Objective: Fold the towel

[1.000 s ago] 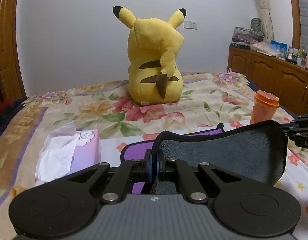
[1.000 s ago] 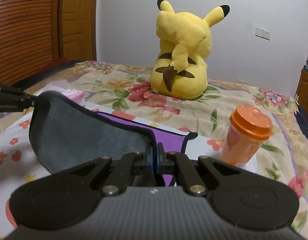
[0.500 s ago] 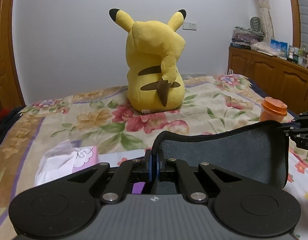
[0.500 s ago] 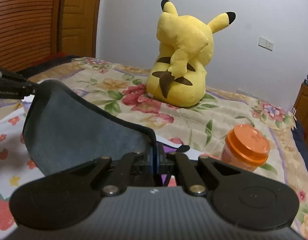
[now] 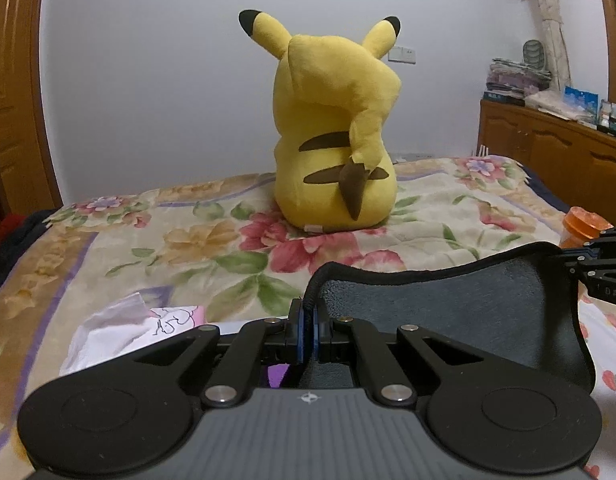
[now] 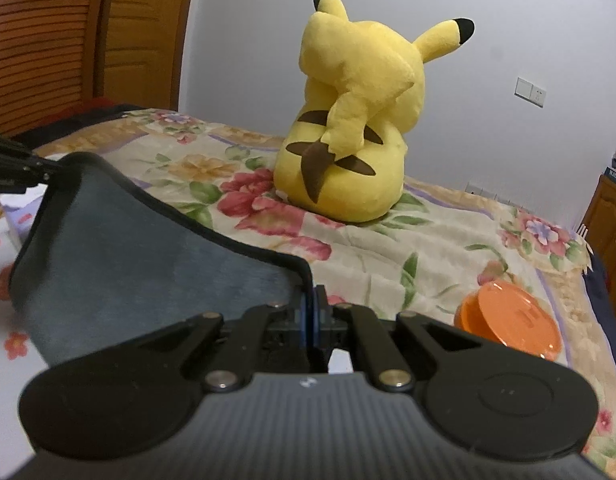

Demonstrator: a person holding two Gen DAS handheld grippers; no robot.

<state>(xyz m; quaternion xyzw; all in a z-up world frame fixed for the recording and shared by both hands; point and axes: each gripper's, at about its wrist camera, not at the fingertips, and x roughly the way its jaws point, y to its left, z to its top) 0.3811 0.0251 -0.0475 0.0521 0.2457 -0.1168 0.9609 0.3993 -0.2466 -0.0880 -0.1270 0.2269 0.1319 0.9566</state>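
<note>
The towel (image 5: 448, 312) is dark grey with a black hem and a purple underside, held up off the bed and sagging between both grippers. My left gripper (image 5: 307, 334) is shut on its left corner. My right gripper (image 6: 311, 320) is shut on its right corner, and the towel (image 6: 120, 264) stretches away to the left in that view. The right gripper also shows at the right edge of the left wrist view (image 5: 600, 268), and the left gripper at the left edge of the right wrist view (image 6: 20, 168).
A large yellow plush (image 5: 334, 136) sits on the floral bedspread (image 5: 188, 240) ahead. An orange-lidded jar (image 6: 508, 326) stands at the right, a tissue pack (image 5: 128, 332) at the left. A wooden cabinet (image 5: 556, 164) lines the right wall, a wooden door (image 6: 68, 40) the left.
Both grippers have risen and moved forward with the towel. The plush looks nearer, the jar and tissue pack sit lower in view, and the purple part of the towel has dropped out of sight.
</note>
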